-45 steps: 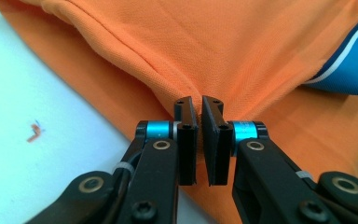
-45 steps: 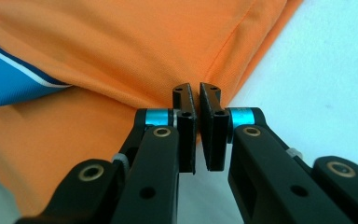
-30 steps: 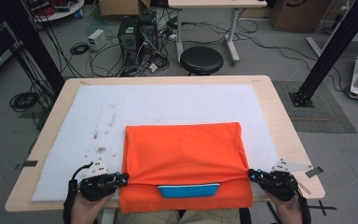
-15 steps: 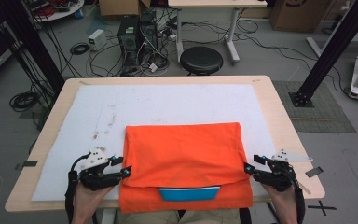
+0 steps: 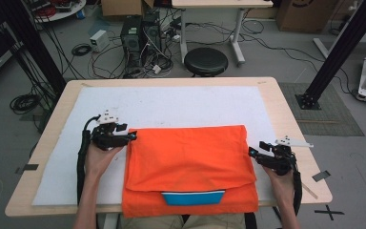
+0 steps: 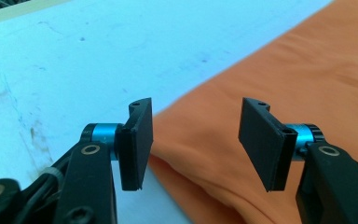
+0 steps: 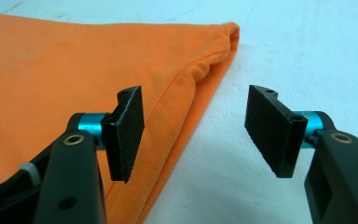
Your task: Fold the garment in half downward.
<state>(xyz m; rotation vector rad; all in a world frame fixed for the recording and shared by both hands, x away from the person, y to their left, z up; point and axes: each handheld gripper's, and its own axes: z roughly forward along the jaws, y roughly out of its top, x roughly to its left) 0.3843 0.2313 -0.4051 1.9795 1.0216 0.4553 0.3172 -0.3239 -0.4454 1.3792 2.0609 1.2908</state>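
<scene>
Orange folded garment (image 5: 189, 164) lies flat on the white mat (image 5: 171, 102) — my left gripper (image 5: 129, 137) and right gripper (image 5: 253, 153) both gape wide at its side edges, holding nothing.

Folded orange cloth (image 5: 190, 167) lies flat at the table's near edge.

Table (image 5: 286, 102): light wood top, bare along its edges.
White mat (image 5: 171, 107): spread across the table, scuffed and smudged at the left.
Black stool (image 5: 206, 61): round, on the floor just past the far edge.
Computer tower (image 5: 140, 33): dark, beside tangled cables (image 5: 100, 57).
Black frame post (image 5: 340, 50): leaning, far right.
</scene>
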